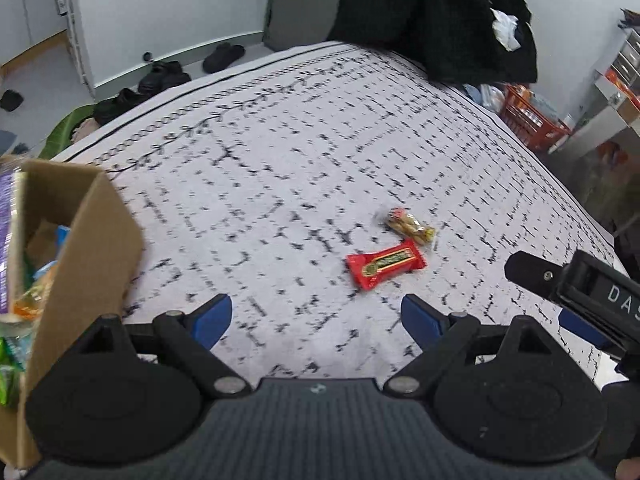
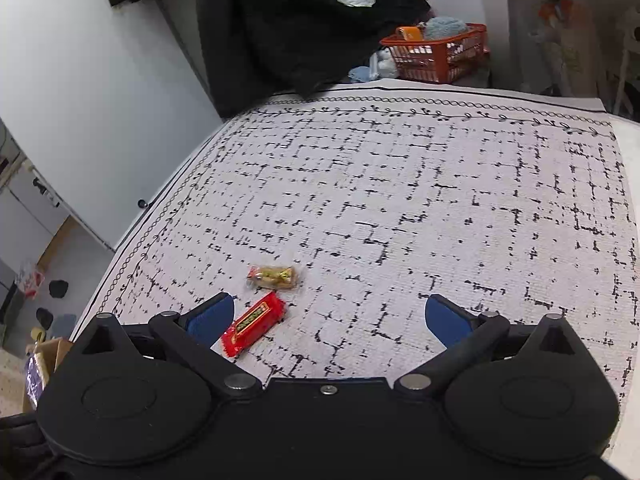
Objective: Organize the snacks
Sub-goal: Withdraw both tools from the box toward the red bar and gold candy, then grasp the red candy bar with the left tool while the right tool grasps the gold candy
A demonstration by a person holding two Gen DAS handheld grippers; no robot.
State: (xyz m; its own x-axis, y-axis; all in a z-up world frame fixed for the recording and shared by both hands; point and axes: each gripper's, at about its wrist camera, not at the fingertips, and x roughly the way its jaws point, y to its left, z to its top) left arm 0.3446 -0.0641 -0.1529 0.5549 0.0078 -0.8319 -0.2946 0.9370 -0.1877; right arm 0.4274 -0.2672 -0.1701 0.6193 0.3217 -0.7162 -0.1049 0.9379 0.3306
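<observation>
A: What lies on the patterned cloth (image 2: 400,208)?

B: Two snacks, just beside each other: a red wrapped bar (image 2: 254,323) and a clear packet of golden sweets (image 2: 273,276). A cardboard box (image 1: 86,248) holding other snacks stands at the cloth's left edge.

A: And the grippers?

B: The left gripper (image 1: 316,318) has its jaws spread wide, holding nothing. The right gripper (image 2: 330,316) is likewise wide apart and empty; the red bar lies just by its left finger.
</observation>
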